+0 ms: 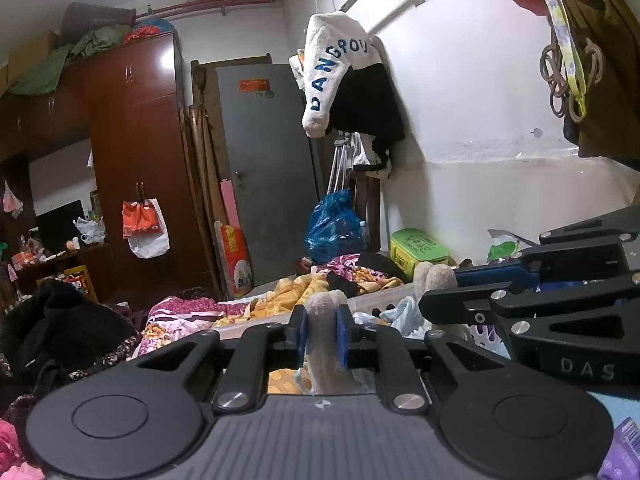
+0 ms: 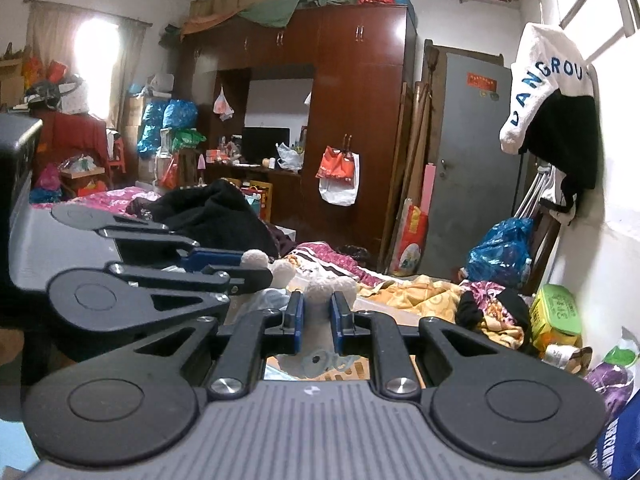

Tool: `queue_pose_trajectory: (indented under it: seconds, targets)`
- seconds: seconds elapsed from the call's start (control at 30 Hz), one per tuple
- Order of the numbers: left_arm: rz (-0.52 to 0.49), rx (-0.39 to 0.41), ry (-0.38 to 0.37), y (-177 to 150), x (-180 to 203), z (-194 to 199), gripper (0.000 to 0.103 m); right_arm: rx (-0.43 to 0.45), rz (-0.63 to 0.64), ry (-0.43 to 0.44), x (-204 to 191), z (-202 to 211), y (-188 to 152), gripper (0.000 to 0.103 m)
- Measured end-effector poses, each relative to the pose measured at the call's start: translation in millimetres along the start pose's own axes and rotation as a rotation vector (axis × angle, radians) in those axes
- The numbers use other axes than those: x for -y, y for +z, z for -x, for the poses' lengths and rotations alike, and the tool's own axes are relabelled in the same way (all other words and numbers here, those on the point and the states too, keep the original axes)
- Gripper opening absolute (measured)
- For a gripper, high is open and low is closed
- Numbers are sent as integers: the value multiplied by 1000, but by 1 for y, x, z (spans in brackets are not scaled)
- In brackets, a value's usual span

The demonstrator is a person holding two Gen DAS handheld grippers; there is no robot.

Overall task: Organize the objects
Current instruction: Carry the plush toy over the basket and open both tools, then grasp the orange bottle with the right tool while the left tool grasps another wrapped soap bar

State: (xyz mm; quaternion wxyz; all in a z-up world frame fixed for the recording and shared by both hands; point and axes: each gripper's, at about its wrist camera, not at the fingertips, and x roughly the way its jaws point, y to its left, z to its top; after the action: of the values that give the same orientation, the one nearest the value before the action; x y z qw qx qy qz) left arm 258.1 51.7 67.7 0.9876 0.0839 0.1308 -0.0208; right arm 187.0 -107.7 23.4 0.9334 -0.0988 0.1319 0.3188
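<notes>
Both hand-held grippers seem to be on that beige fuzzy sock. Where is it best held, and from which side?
Keep the holds near the beige fuzzy sock top edge, coming from the near side with fingers horizontal. The left hand-held gripper is shut on one upright, narrow fold of it. The right hand-held gripper brackets another soft part; its contact is unclear. The cloth is limp, so a low grip would let it flop.

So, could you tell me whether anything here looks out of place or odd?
Yes: both grippers grip one fuzzy sock. The left gripper pinches its grey-beige end, the right gripper a cream part. Bedding lies rumpled behind.
</notes>
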Motion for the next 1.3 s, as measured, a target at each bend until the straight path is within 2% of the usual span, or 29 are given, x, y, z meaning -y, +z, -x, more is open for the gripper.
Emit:
queue_pose_trajectory:
  seconds: [0.03,0.07,0.1,0.13,0.17,0.2,0.27,0.4,0.5,0.57,0.67,0.8,0.9,1.03,1.13,1.2,1.3]
  targets:
    - [-6,1,2,-1,1,1,26,-16,-10,5,1,-1,0,33]
    - [-19,-1,14,-1,2,1,36,-13,-20,-15,3,-1,0,42]
    - [-27,0,41,-1,1,1,44,-3,-25,-34,5,1,-1,55]
    - [-26,0,65,0,-1,2,63,11,-34,-40,8,5,-2,61]
    - [-13,1,73,0,-5,4,77,16,-47,-46,11,8,-2,75]
    - [2,7,65,0,-9,7,79,18,-64,-57,12,12,-2,92]
    - [41,9,42,-1,-19,18,81,43,-84,-77,13,24,-3,103]
    - [58,9,29,-13,-26,53,84,73,-118,-34,6,57,-10,103]
    - [21,-6,33,-45,-20,96,84,53,-199,19,-6,77,-25,103]
    - [11,-7,30,-69,-16,119,84,38,-217,69,-17,80,-39,103]
    - [18,-20,18,-112,-9,149,84,26,-215,92,-47,76,-59,103]
    - [30,-36,-18,-154,-2,169,84,-17,-233,147,-75,56,-70,103]
    - [72,-23,-66,-161,-5,171,84,-45,-246,133,-92,36,-72,103]
    - [59,-5,-39,-167,-4,174,84,-111,-248,132,-104,8,-77,103]
    - [39,19,-35,-170,-5,179,84,-147,-276,107,-100,-9,-83,103]
    - [35,44,-32,-172,-8,183,84,-169,-325,128,-92,-17,-88,101]
    - [34,77,-55,-175,-14,191,84,-185,-346,107,-88,-22,-93,100]
